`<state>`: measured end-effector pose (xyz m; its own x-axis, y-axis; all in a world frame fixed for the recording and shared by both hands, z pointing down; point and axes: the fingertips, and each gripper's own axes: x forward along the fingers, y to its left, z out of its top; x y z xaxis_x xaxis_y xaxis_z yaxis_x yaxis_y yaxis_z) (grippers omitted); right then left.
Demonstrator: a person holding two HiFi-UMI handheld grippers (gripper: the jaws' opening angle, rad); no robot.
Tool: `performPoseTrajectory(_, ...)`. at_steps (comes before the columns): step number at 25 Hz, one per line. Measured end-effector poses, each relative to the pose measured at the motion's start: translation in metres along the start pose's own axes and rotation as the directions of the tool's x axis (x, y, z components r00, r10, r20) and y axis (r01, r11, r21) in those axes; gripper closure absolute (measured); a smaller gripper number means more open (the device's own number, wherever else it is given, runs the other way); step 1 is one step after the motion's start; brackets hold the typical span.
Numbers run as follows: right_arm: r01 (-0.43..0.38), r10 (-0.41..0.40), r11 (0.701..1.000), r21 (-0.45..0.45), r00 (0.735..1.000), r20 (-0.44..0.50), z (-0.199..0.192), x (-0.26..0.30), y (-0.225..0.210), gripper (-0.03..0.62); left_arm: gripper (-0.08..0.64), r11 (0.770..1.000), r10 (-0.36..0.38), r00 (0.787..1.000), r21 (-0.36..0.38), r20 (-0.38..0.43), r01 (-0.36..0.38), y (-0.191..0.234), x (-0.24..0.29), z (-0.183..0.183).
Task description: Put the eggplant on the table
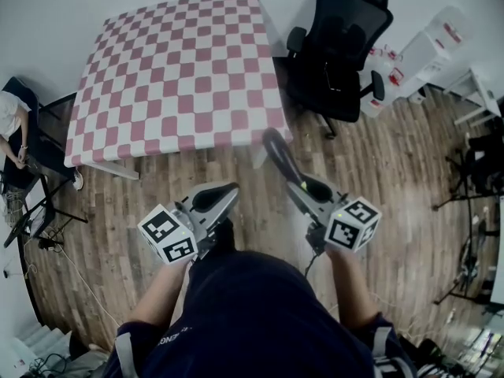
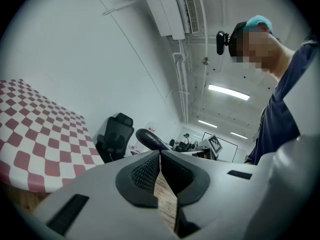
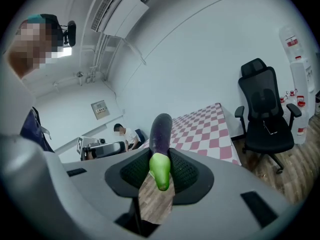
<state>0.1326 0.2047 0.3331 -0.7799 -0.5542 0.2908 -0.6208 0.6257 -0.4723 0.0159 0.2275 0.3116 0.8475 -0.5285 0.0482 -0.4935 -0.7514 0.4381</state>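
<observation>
A dark purple eggplant (image 1: 281, 157) with a green stem end (image 3: 160, 171) juts forward from my right gripper (image 1: 303, 189), whose jaws are shut on its stem end. It points toward the near edge of the table (image 1: 181, 77), which wears a pink-and-white checked cloth, and hangs over the wooden floor just short of the table's near right corner. In the right gripper view the eggplant (image 3: 161, 131) rises between the pads of the right gripper (image 3: 161, 165). My left gripper (image 1: 224, 194) is beside it, shut and holding nothing. In the left gripper view its pads (image 2: 150, 171) meet at the tip, and the eggplant (image 2: 150, 138) shows beyond.
A black office chair (image 1: 339, 46) stands right of the table. A white cabinet with bottles (image 1: 425, 53) is at the far right. A seated person (image 1: 9, 120) is at a desk on the left. Stands and cables (image 1: 472, 179) line the right side.
</observation>
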Motion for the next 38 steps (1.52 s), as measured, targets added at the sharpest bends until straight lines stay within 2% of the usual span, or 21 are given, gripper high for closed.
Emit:
performPoseTrajectory(1,-0.002,0.002,1.000,0.004,1.000,-0.006,0.006,0.003,-0.006,0.468,0.528,1.000,0.003,1.000,-0.006,-0.004,-0.003,0.004,0.007,0.003)
performPoseTrajectory(2,0.007,-0.007,1.000,0.009,1.000,-0.014,0.013,0.025,-0.017,0.467,0.528,1.000,-0.001,1.000,-0.018,-0.007,0.001,0.031,0.010,0.009)
performPoseTrajectory(5,0.054,-0.053,0.998,0.031,0.998,-0.029,0.031,0.130,-0.078,0.468,0.528,0.998,-0.032,0.999,-0.052,-0.028,0.030,0.158,0.032,0.017)
performPoseTrajectory(6,0.064,-0.063,0.997,0.033,0.998,-0.026,0.023,0.148,-0.096,0.467,0.528,0.998,-0.039,0.999,-0.048,-0.033,0.038,0.182,0.038,0.007)
performPoseTrajectory(8,0.067,-0.068,0.998,0.007,0.998,0.006,-0.028,0.151,-0.111,0.466,0.528,0.999,-0.047,0.999,0.006,-0.021,0.047,0.190,0.032,-0.042)
performPoseTrajectory(10,0.053,-0.050,0.997,-0.051,0.997,0.056,-0.090,0.133,-0.105,0.466,0.528,0.994,-0.044,0.999,0.096,0.012,0.042,0.169,0.009,-0.098)
performPoseTrajectory(11,0.047,-0.042,0.996,-0.071,0.996,0.073,-0.109,0.124,-0.093,0.466,0.528,0.991,-0.041,0.999,0.127,0.022,0.038,0.155,-0.007,-0.112)
performPoseTrajectory(12,0.048,-0.042,0.996,-0.078,0.996,0.081,-0.114,0.117,-0.073,0.467,0.528,0.989,-0.041,0.999,0.142,0.024,0.037,0.142,-0.024,-0.111)
performPoseTrajectory(14,0.085,-0.080,0.995,-0.057,0.993,0.084,-0.084,0.116,-0.022,0.467,0.528,0.989,-0.068,0.998,0.132,0.003,0.067,0.127,-0.059,-0.067)
performPoseTrajectory(16,0.153,-0.153,0.988,0.000,0.986,0.061,-0.026,0.135,-0.001,0.466,0.528,0.990,-0.115,0.993,0.076,-0.036,0.117,0.147,-0.064,0.000)
performPoseTrajectory(17,0.175,-0.176,0.984,0.035,0.984,0.032,0.005,0.156,-0.016,0.466,0.528,0.992,-0.122,0.991,0.036,-0.056,0.124,0.176,-0.047,0.029)
performPoseTrajectory(19,0.180,-0.178,0.979,0.092,0.983,-0.034,0.063,0.214,-0.089,0.466,0.528,0.995,-0.097,0.992,-0.038,-0.085,0.095,0.257,0.015,0.073)
performPoseTrajectory(21,0.172,-0.166,0.979,0.112,0.984,-0.066,0.104,0.265,-0.164,0.466,0.528,0.995,-0.076,0.993,-0.070,-0.095,0.069,0.332,0.075,0.096)
performPoseTrajectory(22,0.171,-0.164,0.979,0.113,0.984,-0.070,0.113,0.281,-0.186,0.467,0.528,0.995,-0.072,0.993,-0.074,-0.096,0.065,0.354,0.092,0.099)
performPoseTrajectory(24,0.173,-0.165,0.978,0.118,0.984,-0.073,0.113,0.295,-0.201,0.467,0.528,0.995,-0.069,0.992,-0.084,-0.103,0.061,0.371,0.099,0.094)
performPoseTrajectory(29,0.174,-0.161,0.977,0.121,0.981,-0.106,0.104,0.309,-0.219,0.467,0.528,0.993,-0.052,0.990,-0.114,-0.131,0.037,0.384,0.103,0.080)
performPoseTrajectory(38,0.158,-0.140,0.983,0.093,0.974,-0.176,0.092,0.343,-0.298,0.466,0.528,0.988,0.019,0.981,-0.147,-0.195,-0.049,0.408,0.147,0.057)
